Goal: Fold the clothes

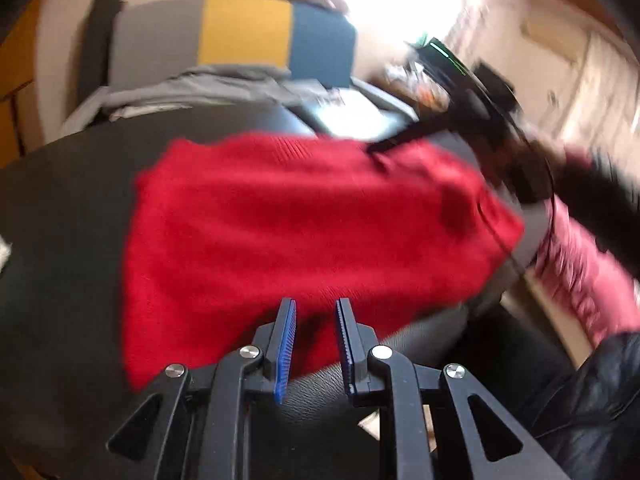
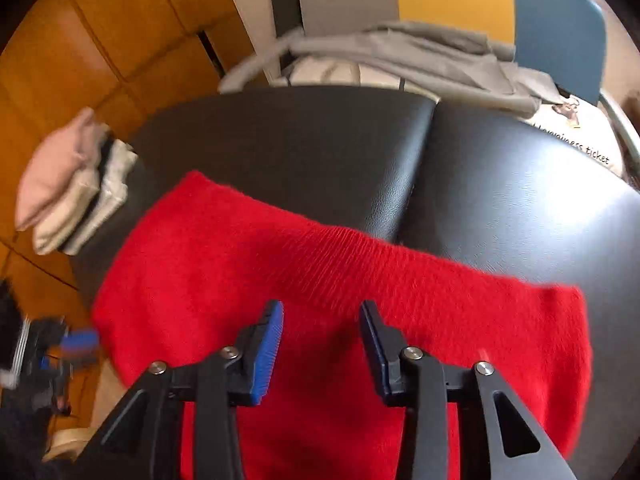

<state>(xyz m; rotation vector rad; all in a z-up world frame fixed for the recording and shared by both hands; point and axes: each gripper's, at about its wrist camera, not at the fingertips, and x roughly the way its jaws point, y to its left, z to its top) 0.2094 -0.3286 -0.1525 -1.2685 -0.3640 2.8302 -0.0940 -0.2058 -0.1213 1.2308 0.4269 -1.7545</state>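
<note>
A red knit sweater [image 1: 296, 224] lies folded on a black leather surface [image 1: 64, 216]; it also shows in the right wrist view [image 2: 320, 300]. My left gripper [image 1: 316, 304] is open and empty, its blue-padded fingers just above the sweater's near edge. My right gripper [image 2: 322, 306] is open and empty, hovering over the sweater's middle. The right gripper appears blurred in the left wrist view [image 1: 500, 120] at the sweater's far right corner. The left gripper shows blurred at the lower left of the right wrist view [image 2: 72, 344].
A stack of folded pink, beige and grey clothes [image 2: 72, 188] sits at the surface's left edge. Grey garments [image 2: 420, 56] lie on a chair with grey, yellow and blue back panels [image 1: 244, 32]. A printed white bag [image 2: 576, 136] is at the far right. Wooden floor [image 2: 80, 40] is beyond.
</note>
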